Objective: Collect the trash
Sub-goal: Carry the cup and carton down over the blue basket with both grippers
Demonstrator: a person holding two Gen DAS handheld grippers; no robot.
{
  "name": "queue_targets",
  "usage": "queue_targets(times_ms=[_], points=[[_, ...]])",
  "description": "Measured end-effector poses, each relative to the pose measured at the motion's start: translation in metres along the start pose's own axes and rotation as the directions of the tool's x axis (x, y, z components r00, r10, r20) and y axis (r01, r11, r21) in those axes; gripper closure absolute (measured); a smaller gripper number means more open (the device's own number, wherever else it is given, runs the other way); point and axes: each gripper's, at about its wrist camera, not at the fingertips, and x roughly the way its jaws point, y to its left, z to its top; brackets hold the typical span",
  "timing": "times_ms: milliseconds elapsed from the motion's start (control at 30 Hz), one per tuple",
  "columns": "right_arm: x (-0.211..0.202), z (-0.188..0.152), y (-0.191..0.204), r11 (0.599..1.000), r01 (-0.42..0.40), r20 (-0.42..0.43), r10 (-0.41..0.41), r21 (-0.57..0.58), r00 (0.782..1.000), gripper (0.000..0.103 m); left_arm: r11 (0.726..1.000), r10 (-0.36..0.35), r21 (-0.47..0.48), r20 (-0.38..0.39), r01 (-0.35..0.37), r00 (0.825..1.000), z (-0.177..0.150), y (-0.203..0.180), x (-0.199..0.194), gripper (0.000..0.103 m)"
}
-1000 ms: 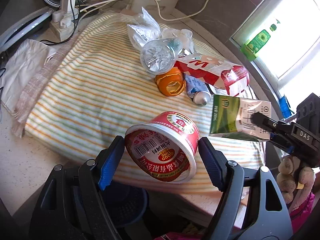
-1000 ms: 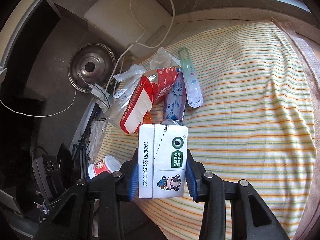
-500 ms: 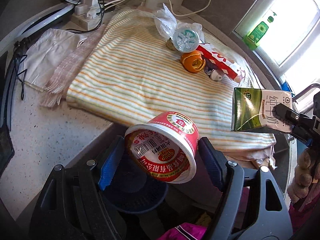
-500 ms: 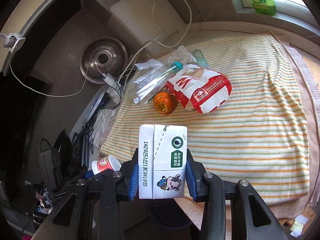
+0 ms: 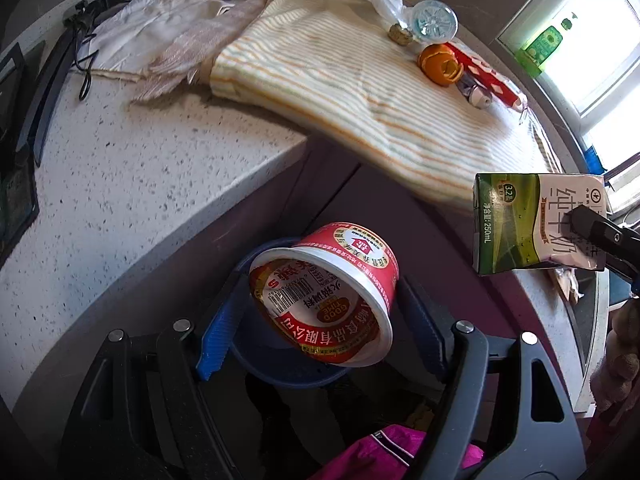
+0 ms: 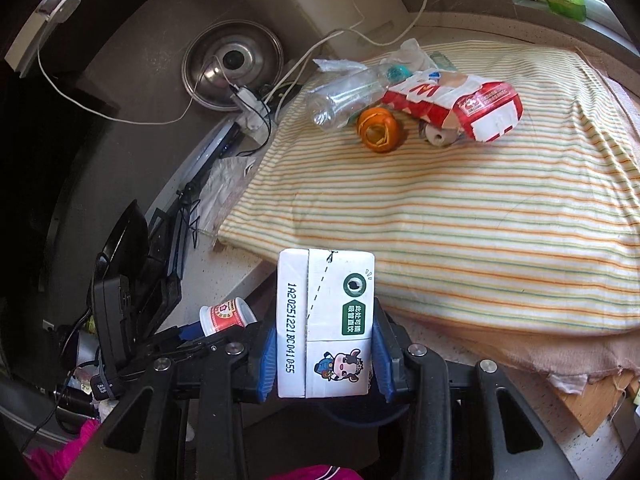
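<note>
- Red-and-white paper noodle cup [image 5: 324,292], round and glossy, is clamped between the ribbed blue pads of the left gripper [image 5: 320,316]; it is tilted, its foil-lidded mouth turned toward the camera, above a dark blue basket [image 5: 288,376].
- Boxy waxed milk carton [image 6: 326,322] is gripped across its narrow sides by the right gripper [image 6: 324,356], long axis pointing away from the camera.
- Striped woven cloth [image 6: 460,216] lies beyond, carrying a crumpled clear bottle [image 6: 344,98] and an orange peel [image 6: 378,130].

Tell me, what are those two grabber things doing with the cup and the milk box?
A person is clearing trash with two hand-held grippers. The left gripper holds a red noodle cup in its jaws above a dark blue bin beside the counter. The right gripper grips a milk carton. An orange peel, a clear bottle and a red bag lie on the striped cloth.
</note>
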Motion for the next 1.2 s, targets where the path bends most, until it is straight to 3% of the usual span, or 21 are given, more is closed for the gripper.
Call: queue_targets(times_ms=[467,833,1200], points=[[0.051,-0.051,0.016,0.992,0.075,-0.139,-0.089,-0.101,0.986,0.062,0.996,0.082,0.047,-0.106,-0.078,0.991,-0.046,0.012,0.051,0.025],[0.095,-0.075,0.018,0.973,0.143,-0.198,-0.178,-0.181,0.964,0.062,0.992,0.121,0.061,-0.173,-0.112,0.978,-0.051,0.011,0.092,0.025],[0.117,-0.083,0.012,0.972,0.145,-0.221,-0.185,-0.186,0.958,0.062,0.988,0.146,0.077,-0.186,-0.133,0.972,-0.054,-0.003,0.11,0.025]])
